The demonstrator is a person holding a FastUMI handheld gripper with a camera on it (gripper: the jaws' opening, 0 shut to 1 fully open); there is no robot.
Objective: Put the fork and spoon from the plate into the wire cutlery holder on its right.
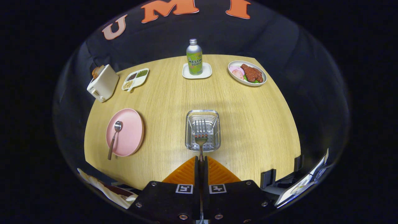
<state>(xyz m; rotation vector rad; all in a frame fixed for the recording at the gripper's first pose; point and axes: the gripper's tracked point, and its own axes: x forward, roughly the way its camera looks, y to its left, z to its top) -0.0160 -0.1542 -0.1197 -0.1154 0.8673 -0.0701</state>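
Over at the far left of the bench (248, 130) stands a toaster (102, 83) with bread in its slot, and just beside it a small divided dish (135, 79) of seeds or beans. Nearer, the pink plate (129, 137) holds the spoon (114, 138), bowl on the plate and handle reaching over the near rim. So the spoon has not yet been taken.

Further along sits the wire holder (202, 130), well apart from the plate. The gripper (201, 159) is closed tight on the fork (201, 137), gripping the handle, with the tines pointing ahead and hanging over the holder's open top. From this angle I cannot tell whether the tines are already inside the wire walls or just above them.

Beyond the holder a soda bottle (194, 57) stands on a small white tray (205, 72), and to the right a dish of meat (247, 73) rests near the far edge.

My worry is the release. The fork is held by the very end of its handle, so it may swing or tip as the grip loosens. If the tines catch on the rim or poke through the wire, the fork could hang up, topple out, or drag the light holder across the bench. Letting go too high risks a bounce onto the wood.
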